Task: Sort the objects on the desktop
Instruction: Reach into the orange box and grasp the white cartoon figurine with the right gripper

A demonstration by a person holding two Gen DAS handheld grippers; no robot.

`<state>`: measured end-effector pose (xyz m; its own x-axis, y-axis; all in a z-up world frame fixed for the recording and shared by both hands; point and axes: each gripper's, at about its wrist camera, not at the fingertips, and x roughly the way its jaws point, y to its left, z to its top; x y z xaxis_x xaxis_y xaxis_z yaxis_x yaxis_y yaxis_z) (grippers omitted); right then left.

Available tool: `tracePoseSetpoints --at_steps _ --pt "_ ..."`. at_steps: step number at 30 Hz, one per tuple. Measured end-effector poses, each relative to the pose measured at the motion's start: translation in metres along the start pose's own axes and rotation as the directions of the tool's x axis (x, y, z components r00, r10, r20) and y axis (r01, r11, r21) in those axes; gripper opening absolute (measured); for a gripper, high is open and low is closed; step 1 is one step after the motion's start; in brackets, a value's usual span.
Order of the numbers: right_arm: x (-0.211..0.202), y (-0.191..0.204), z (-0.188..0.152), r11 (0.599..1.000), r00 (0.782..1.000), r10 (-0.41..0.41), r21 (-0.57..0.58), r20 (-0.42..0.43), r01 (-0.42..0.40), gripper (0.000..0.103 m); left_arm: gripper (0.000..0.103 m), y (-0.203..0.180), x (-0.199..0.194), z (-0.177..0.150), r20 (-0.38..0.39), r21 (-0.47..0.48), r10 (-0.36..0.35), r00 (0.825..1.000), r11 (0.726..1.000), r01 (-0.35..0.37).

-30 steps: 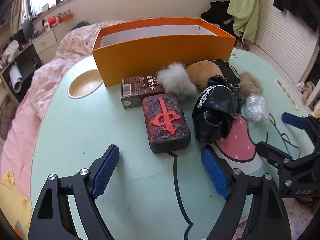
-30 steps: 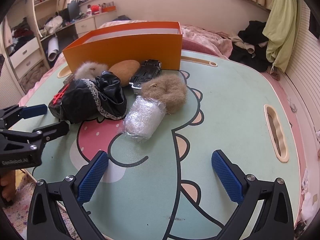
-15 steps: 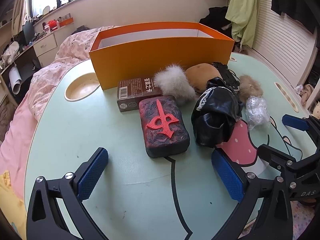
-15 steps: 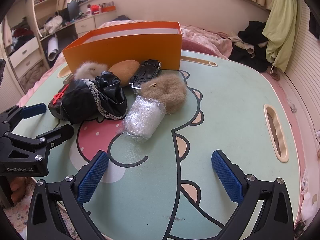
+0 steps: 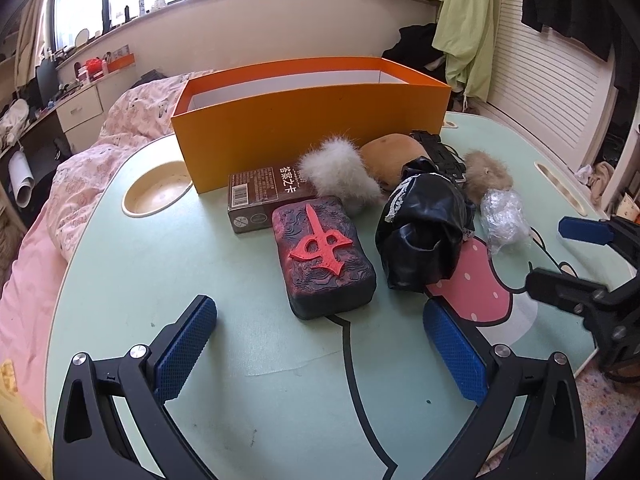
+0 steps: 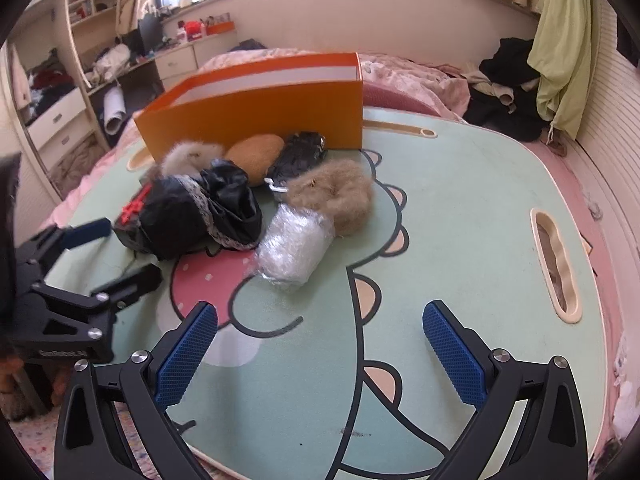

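Observation:
An open orange box (image 5: 312, 120) (image 6: 256, 116) stands at the back of the green cartoon table (image 5: 224, 264). In front of it lie a dark block with a red emblem (image 5: 324, 256), a brown card box (image 5: 264, 196), a white fluffy ball (image 5: 340, 174), a tan oval (image 5: 394, 156), a black pouch (image 5: 426, 232) (image 6: 200, 210), a black case (image 6: 298, 156), a brown fluffy ball (image 6: 332, 194) and a clear plastic wad (image 6: 294, 246). My left gripper (image 5: 320, 344) is open just short of the emblem block. My right gripper (image 6: 320, 352) is open over bare table, short of the plastic wad.
A round cup recess (image 5: 158, 188) sits at the table's left and a slot handle (image 6: 554, 264) at its right. A pink quilted bed (image 5: 72, 184) lies behind, with drawers and shelves (image 6: 60, 112) along the far wall. Green and dark clothes (image 6: 560, 48) hang at right.
My left gripper's jaws have spread wider and the view has tipped up slightly. The right gripper stayed open and drew slightly closer to the objects. The objects have not moved.

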<state>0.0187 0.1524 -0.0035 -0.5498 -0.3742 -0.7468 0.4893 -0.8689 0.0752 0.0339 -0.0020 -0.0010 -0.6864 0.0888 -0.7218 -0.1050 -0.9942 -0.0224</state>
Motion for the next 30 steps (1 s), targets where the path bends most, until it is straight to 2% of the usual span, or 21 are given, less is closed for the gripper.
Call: tracePoseSetpoints --at_steps 2,4,6,9,11,13,14,15,16,17,18,19,21,25,27,28,29,30 --pt "-0.012 0.001 0.016 0.998 0.997 0.069 0.011 0.028 -0.069 0.103 0.103 0.0 0.0 -0.001 0.013 0.003 -0.001 1.0 1.0 0.001" --pt "-0.019 0.006 0.042 0.994 0.994 0.105 0.014 0.033 -0.105 0.103 0.103 0.0 0.0 -0.001 0.017 0.003 -0.003 1.0 1.0 0.003" --pt "-0.022 0.017 0.078 0.991 0.99 0.135 0.011 0.028 -0.135 0.103 0.103 0.0 0.0 -0.001 0.019 0.004 -0.003 1.0 1.0 0.003" --pt "-0.015 0.037 0.132 0.971 0.971 0.24 0.013 0.015 -0.24 0.103 0.103 0.0 0.001 -0.002 0.021 0.004 -0.004 1.0 1.0 0.004" --pt "0.003 0.057 0.17 0.956 0.956 0.293 0.006 -0.029 -0.293 0.103 0.103 0.0 0.001 -0.002 0.022 0.005 -0.004 1.0 1.0 0.004" --pt "0.031 0.081 0.196 0.959 0.956 0.279 -0.015 -0.094 -0.282 0.102 0.103 0.0 0.001 -0.003 0.023 0.005 -0.004 1.0 1.0 0.004" --pt "0.05 0.091 0.206 0.965 0.957 0.257 -0.025 -0.132 -0.263 0.097 0.103 0.0 0.001 -0.003 0.024 0.005 -0.006 1.0 1.0 0.005" --pt "0.068 0.1 0.212 0.97 0.957 0.234 -0.026 -0.169 -0.242 0.082 0.103 0.0 0.001 -0.003 0.026 0.005 -0.007 1.0 1.0 0.007" --pt "0.089 0.11 0.217 0.973 0.95 0.217 -0.025 -0.225 -0.229 0.074 0.103 0.0 0.001 -0.003 0.027 0.005 -0.008 1.0 1.0 0.008" --pt "0.111 0.116 0.22 0.973 0.931 0.219 -0.007 -0.291 -0.231 0.06 0.103 0.0 0.001 -0.003 0.029 0.006 -0.01 1.0 1.0 0.01" --pt "0.13 0.12 0.219 0.971 0.909 0.232 0.024 -0.346 -0.238 0.054 0.103 0.0 0.001 -0.003 0.031 0.006 -0.012 0.999 1.0 0.011" --pt "0.144 0.121 0.218 0.97 0.894 0.238 0.051 -0.379 -0.237 0.054 0.103 0.0 0.001 -0.003 0.032 0.006 -0.013 0.999 1.0 0.013" --pt "0.168 0.124 0.214 0.971 0.878 0.239 0.096 -0.416 -0.219 0.054 0.103 0.0 0.001 -0.004 0.034 0.006 -0.015 0.999 1.0 0.015" --pt "0.186 0.13 0.211 0.971 0.865 0.24 0.098 -0.44 -0.22 0.054 0.103 0.001 0.001 -0.004 0.037 0.004 -0.015 0.999 1.0 0.015" --pt "0.188 0.136 0.211 0.975 0.869 0.222 0.078 -0.443 -0.21 0.054 0.103 0.0 0.001 -0.004 0.039 0.003 -0.016 0.999 1.0 0.016" --pt "0.19 0.139 0.21 0.978 0.869 0.206 0.063 -0.45 -0.2 0.051 0.103 0.0 0.001 -0.004 0.039 0.003 -0.016 0.999 1.0 0.016" --pt "0.193 0.141 0.209 0.978 0.863 0.201 0.053 -0.464 -0.2 0.039 0.103 0.001 0.001 -0.004 0.039 0.003 -0.017 0.999 1.0 0.017" --pt "0.196 0.142 0.207 0.978 0.854 0.201 0.049 -0.479 -0.203 0.038 0.103 0.001 0.001 -0.004 0.039 0.004 -0.017 0.999 1.0 0.017"
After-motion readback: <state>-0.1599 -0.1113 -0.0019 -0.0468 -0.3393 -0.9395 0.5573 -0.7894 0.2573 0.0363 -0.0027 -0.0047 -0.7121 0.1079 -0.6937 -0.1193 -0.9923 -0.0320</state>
